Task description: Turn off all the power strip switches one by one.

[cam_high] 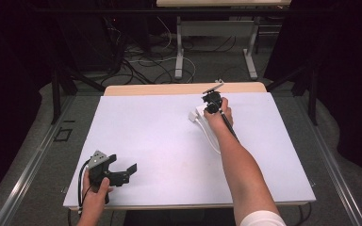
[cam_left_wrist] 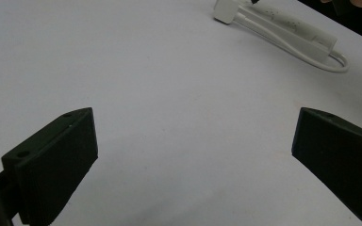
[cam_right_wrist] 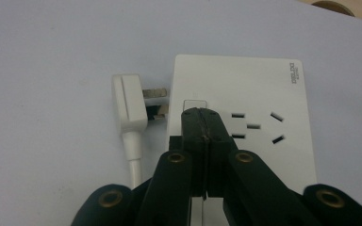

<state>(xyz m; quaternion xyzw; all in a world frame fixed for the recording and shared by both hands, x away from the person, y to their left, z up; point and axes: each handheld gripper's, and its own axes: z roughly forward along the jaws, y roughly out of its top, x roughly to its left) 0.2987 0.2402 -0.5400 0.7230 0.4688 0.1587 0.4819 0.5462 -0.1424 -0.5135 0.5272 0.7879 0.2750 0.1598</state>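
The right gripper point(cam_right_wrist: 201, 117), jaws pressed together, touched the power strip point(cam_right_wrist: 245, 94) near the bench's far edge (long axis toward the person); the left gripper point(cam_high: 125, 172) stood wide.

Small print on power strip point(cam_right_wrist: 245, 94), illegible.
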